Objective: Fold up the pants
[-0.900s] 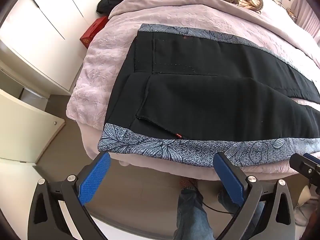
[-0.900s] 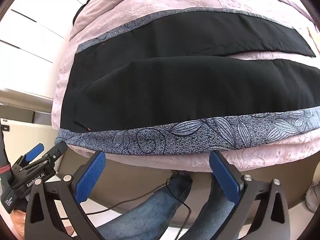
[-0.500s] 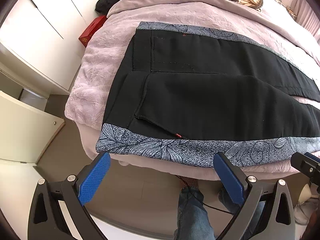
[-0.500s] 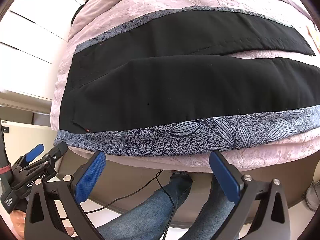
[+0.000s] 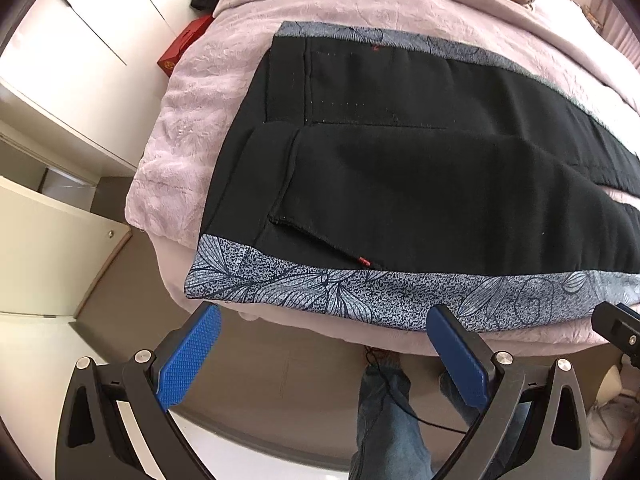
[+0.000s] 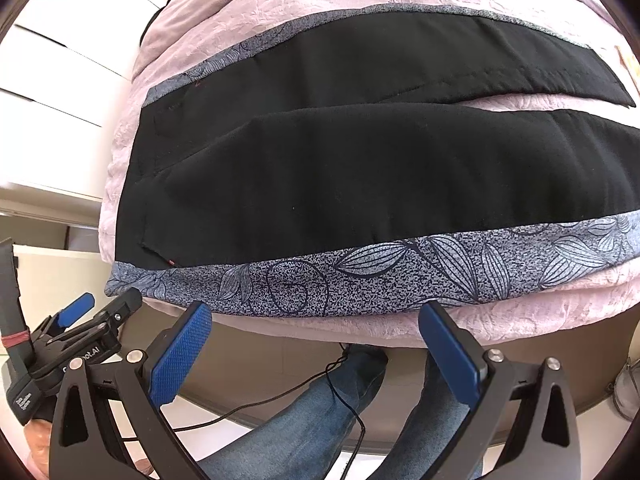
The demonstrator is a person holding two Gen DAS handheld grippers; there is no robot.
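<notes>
lying flat on the bed, pants (image 5: 420,184) just beyond both spread, empty hand-held grippers.

Black claw (image 5: 322,322), blue pads (image 5: 190,358), apparently jeans (image 6: 320,412)
</notes>
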